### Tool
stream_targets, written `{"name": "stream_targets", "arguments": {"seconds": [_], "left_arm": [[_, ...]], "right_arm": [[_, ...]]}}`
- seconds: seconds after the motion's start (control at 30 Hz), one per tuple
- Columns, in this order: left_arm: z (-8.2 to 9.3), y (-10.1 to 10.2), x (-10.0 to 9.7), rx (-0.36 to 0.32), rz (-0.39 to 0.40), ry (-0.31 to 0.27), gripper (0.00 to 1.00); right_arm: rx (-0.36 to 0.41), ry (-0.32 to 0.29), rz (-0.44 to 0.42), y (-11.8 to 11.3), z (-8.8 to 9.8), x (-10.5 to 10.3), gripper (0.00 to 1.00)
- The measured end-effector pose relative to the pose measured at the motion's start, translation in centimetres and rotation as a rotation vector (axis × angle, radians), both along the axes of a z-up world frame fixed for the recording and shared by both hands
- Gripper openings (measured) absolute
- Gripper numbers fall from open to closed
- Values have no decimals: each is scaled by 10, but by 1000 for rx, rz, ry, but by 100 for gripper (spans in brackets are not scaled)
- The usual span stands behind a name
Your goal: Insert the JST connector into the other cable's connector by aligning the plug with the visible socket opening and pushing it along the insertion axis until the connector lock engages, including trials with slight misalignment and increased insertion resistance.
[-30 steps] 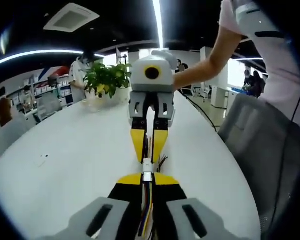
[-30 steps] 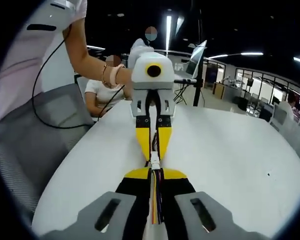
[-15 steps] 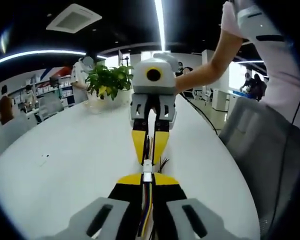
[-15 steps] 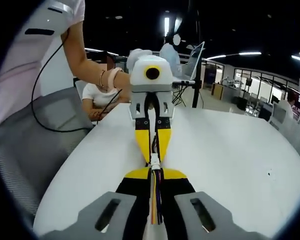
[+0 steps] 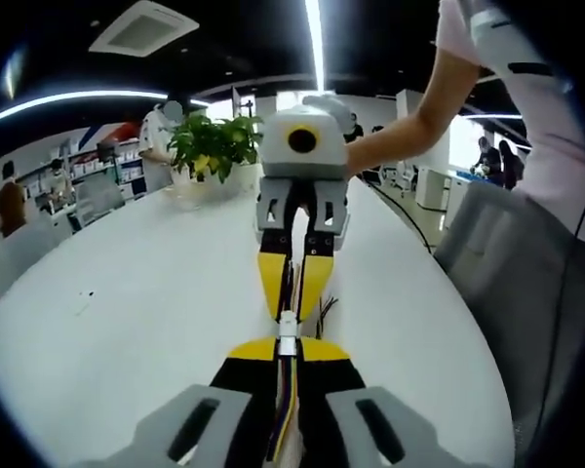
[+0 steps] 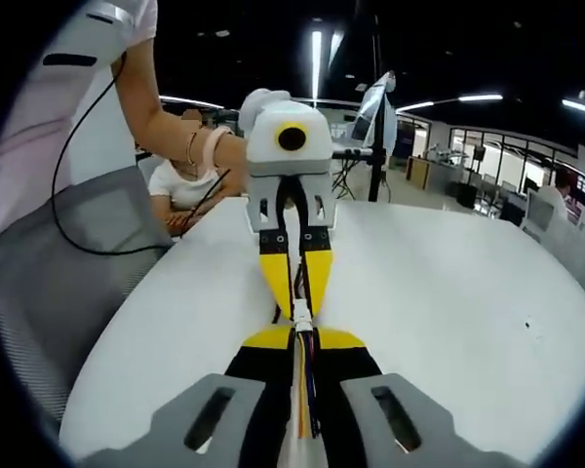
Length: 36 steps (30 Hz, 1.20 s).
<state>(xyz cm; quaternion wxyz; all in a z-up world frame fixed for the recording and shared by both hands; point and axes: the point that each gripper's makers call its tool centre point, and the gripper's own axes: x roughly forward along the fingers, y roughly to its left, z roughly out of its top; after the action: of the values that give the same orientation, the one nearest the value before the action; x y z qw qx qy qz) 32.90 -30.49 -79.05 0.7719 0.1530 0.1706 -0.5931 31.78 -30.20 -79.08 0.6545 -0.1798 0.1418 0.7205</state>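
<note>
In the left gripper view my left gripper [image 5: 288,348] is shut on a bundle of coloured wires [image 5: 285,409] that ends in a small white JST connector [image 5: 288,327] at its yellow tips. My right gripper [image 5: 292,304] faces it tip to tip, shut on the other cable. The two connector halves touch between the tips, and I cannot tell how deep they sit. In the right gripper view my right gripper [image 6: 300,338] is shut on its wires [image 6: 302,400] behind the white connector [image 6: 300,314], with my left gripper [image 6: 294,300] opposite. Both hover just above the white table [image 5: 127,312].
A potted plant [image 5: 213,146] stands at the table's far end. A grey chair [image 5: 526,283] stands beside the table's edge, also the grey chair [image 6: 58,263]. A person's arm [image 6: 166,117] holds the opposite gripper. Loose dark wire ends [image 5: 324,310] hang by the connector.
Both views have shifted slightly against the room. The grippers stay tip to tip, both shut, with the connector still between them.
</note>
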Motion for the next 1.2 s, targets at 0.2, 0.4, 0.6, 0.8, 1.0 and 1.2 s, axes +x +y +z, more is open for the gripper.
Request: {"name": "stream_targets", "arguments": {"seconds": [0.2,0.4,0.6,0.8,1.0,1.2], "left_arm": [[-9,0,14,25,24,-18,0],[-23,-6,18,54,10,-22,0],[-38,-2,19,88,-1,-11,0],[-44,-3,21,94,5,-12,0],[-48,-4,21,99,29,-17,1],[-51,-3,18,101,33,-8,1]], "right_arm": [[8,-3,-33,2,-9,14,3],[-22,-12,-40,8,-28,17,4],[-23,11,-55,6,-39,17,4],[-22,22,-72,6,-44,20,4],[-29,26,-92,4,-48,21,4],[-55,22,-71,5,-53,17,4]]}}
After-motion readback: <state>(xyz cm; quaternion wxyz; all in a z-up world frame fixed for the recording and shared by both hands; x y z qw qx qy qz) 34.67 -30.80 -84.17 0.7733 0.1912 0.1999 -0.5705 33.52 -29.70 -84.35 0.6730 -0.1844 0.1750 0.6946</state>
